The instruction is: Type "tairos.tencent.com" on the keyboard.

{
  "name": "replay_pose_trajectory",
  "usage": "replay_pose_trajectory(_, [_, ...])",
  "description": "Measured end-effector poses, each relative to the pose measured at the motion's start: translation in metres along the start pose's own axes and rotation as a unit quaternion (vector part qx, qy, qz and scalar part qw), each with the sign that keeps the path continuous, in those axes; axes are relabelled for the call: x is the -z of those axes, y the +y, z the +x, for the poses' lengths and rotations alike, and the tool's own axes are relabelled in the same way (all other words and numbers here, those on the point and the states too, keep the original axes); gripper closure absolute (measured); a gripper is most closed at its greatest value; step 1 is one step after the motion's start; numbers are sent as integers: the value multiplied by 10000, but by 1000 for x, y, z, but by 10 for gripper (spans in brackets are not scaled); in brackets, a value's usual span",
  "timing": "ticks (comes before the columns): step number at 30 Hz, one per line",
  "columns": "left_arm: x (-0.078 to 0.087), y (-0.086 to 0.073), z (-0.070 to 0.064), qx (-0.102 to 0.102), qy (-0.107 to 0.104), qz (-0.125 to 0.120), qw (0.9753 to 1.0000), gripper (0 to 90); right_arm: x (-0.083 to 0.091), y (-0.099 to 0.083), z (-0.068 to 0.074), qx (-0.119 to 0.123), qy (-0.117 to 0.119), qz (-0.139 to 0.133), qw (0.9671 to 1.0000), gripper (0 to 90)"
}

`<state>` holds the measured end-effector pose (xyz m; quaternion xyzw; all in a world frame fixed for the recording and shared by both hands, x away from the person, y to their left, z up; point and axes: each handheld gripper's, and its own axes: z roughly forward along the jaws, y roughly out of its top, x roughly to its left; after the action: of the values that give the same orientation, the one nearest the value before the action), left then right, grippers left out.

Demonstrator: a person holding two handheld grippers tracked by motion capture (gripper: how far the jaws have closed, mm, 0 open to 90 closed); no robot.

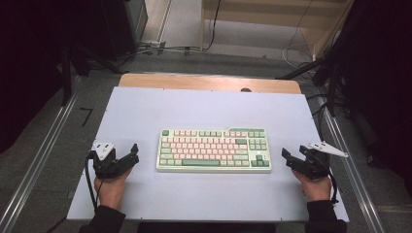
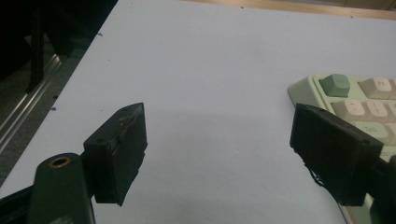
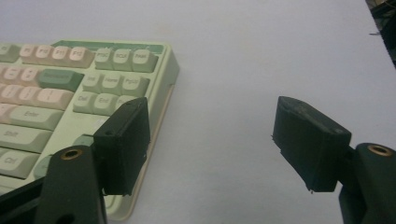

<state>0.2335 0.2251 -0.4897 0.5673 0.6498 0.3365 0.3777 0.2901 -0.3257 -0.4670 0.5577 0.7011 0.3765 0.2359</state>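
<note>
A: On the worktop (image 1: 145, 111), midway between left and right edges and nearer the front edge than the back: keyboard (image 1: 214, 149), green case, pink and pale green keys, long side parallel to the front edge.

B: Left of it?

A: Near the front left corner: left gripper (image 1: 130, 156), held in the left hand (image 1: 111, 187), jaws apart with bare worktop between them, tips aimed at the keyboard's left end, just beside it and not touching. Seen from the left gripper view: left gripper (image 2: 217, 154) with one jaw in front of the keyboard (image 2: 355, 100) corner, where a dark green key sits at the top left.

B: Right of it?

A: Near the front right corner: right gripper (image 1: 290, 158), held in the right hand (image 1: 316, 187), jaws likewise apart and holding nothing, tips aimed at the keyboard's right end, a small gap left. Seen from the right gripper view: right gripper (image 3: 212, 140) with one jaw over the keyboard (image 3: 84, 88) right edge, the other over bare worktop.

B: Beyond the back edge?

A: Strip of bare wood (image 1: 209, 82), then grey floor with cables (image 1: 296, 51).
</note>
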Motion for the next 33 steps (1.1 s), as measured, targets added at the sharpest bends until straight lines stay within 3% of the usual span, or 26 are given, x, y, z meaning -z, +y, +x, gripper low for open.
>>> replay_pose_trajectory(17, [-2,1,-11,-60,-122,-32,9999,208,-11,7,33,258,351,49,9990,256])
replay_pose_trajectory(33, [-5,3,-25,-152,-275,-78,9995,218,-16,11,46,361,470,16,9982,257])
